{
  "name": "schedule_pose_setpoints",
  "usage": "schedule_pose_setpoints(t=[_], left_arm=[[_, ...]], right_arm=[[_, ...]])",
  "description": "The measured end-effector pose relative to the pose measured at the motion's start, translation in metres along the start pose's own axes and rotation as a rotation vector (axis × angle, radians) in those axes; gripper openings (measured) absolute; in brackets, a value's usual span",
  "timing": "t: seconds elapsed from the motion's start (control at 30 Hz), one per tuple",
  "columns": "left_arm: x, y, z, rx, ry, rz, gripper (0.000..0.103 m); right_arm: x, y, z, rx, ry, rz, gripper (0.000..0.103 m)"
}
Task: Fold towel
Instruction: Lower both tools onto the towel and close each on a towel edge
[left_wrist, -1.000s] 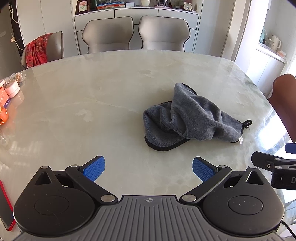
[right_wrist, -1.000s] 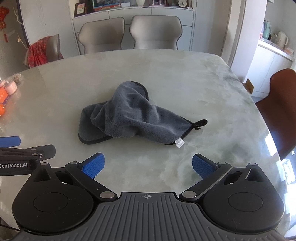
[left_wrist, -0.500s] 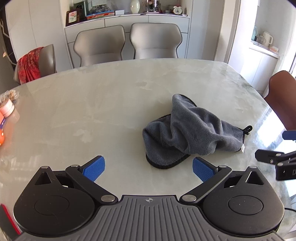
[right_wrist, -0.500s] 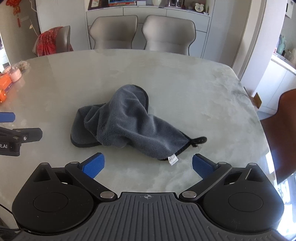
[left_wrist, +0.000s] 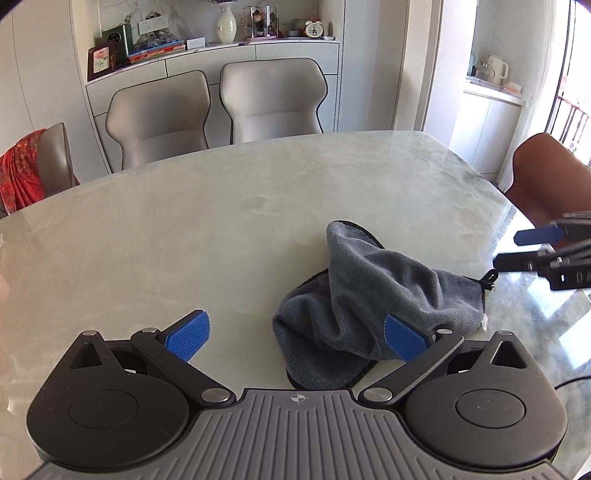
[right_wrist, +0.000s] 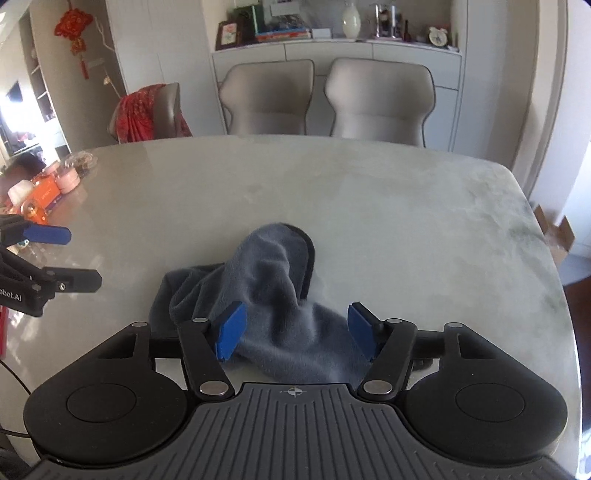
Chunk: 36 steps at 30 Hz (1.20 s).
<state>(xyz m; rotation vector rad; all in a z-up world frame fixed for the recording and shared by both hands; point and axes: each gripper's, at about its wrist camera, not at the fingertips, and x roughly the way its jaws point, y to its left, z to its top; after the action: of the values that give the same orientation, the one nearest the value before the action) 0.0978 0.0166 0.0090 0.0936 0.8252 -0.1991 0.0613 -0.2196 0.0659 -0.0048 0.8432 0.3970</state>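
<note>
A grey towel with a dark edge lies crumpled in a heap on the pale marble table. My left gripper is open and empty, with the towel's near left end just ahead of its right finger. My right gripper is open, its jaws partly narrowed, with the towel's near end lying between and below its blue pads. The towel's loop and white tag show at its right end. Each gripper shows at the edge of the other's view: the right one, the left one.
Two beige chairs stand at the far side of the table. A chair with a red cloth is at the far left, a brown chair at the right. Small pink and orange items sit at the table's left edge.
Both grippers have moved forward and closer to the towel, which now lies right at their fingertips. The right gripper's jaws have narrowed somewhat. The towel has not moved.
</note>
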Motion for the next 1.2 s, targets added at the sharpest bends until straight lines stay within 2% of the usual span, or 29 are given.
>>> schedule_pose_setpoints(t=[0.13, 0.27, 0.37, 0.5, 0.67, 0.73, 0.8, 0.93, 1.07, 1.17, 1.2], left_arm=[[0.012, 0.003, 0.005, 0.004, 0.001, -0.020, 0.103], [0.024, 0.007, 0.009, 0.007, 0.003, -0.041, 0.103], [0.033, 0.012, 0.011, 0.009, 0.003, -0.046, 0.103], [0.048, 0.021, 0.013, 0.003, 0.025, -0.038, 0.103], [0.061, 0.030, 0.010, -0.014, 0.044, -0.038, 0.103], [0.065, 0.032, 0.009, -0.019, 0.048, -0.044, 0.103], [0.070, 0.035, 0.007, -0.021, 0.054, -0.047, 0.103], [0.078, 0.038, 0.005, -0.026, 0.064, -0.045, 0.103], [0.079, 0.041, 0.003, -0.021, 0.064, -0.048, 0.103], [0.079, 0.043, 0.001, -0.019, 0.066, -0.045, 0.103], [0.079, 0.043, 0.000, -0.020, 0.067, -0.044, 0.103]], right_arm=[[0.031, -0.007, 0.027, -0.063, -0.028, 0.039, 0.047], [0.071, -0.015, 0.043, -0.187, -0.068, 0.107, 0.048], [0.102, -0.022, 0.054, -0.226, 0.001, 0.157, 0.049], [0.138, -0.022, 0.062, -0.340, 0.066, 0.168, 0.048], [0.170, -0.025, 0.068, -0.418, 0.131, 0.225, 0.039], [0.180, -0.024, 0.069, -0.445, 0.142, 0.248, 0.039], [0.190, -0.021, 0.069, -0.474, 0.165, 0.268, 0.039], [0.208, -0.016, 0.068, -0.516, 0.176, 0.252, 0.040], [0.220, -0.018, 0.070, -0.493, 0.204, 0.278, 0.041], [0.227, -0.020, 0.075, -0.476, 0.222, 0.288, 0.050], [0.229, -0.022, 0.078, -0.457, 0.235, 0.284, 0.061]])
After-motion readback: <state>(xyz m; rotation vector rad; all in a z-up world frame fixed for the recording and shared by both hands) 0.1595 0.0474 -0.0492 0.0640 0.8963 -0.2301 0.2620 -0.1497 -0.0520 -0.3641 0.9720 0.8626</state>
